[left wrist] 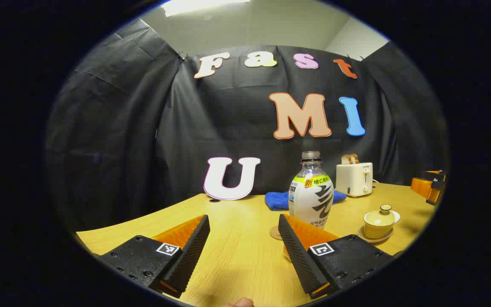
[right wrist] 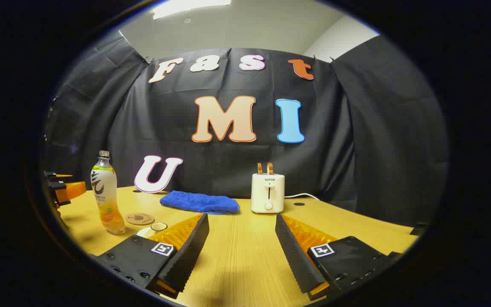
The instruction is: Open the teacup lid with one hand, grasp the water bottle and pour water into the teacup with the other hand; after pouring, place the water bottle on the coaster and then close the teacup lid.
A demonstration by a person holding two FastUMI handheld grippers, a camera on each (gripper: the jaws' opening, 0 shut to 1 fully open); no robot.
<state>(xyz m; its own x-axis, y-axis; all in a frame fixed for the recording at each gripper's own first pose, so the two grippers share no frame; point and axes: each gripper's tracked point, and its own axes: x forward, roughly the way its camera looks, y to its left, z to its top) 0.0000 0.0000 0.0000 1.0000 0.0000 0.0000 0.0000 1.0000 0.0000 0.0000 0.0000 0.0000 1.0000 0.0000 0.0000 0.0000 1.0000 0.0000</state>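
A clear water bottle with a white label stands upright on the wooden table, just beyond my left gripper's right finger. My left gripper is open and holds nothing. A round cork coaster lies beside the bottle's base. The pale lidded teacup sits on its saucer to the right, lid on. In the right gripper view my right gripper is open and holds nothing. The bottle and coaster are far left, and the teacup's lid peeks out behind the left finger.
A white toaster with toast in it and a blue cloth sit at the back of the table by the booth wall. The left gripper shows at the far left edge, and the right gripper at the far right edge.
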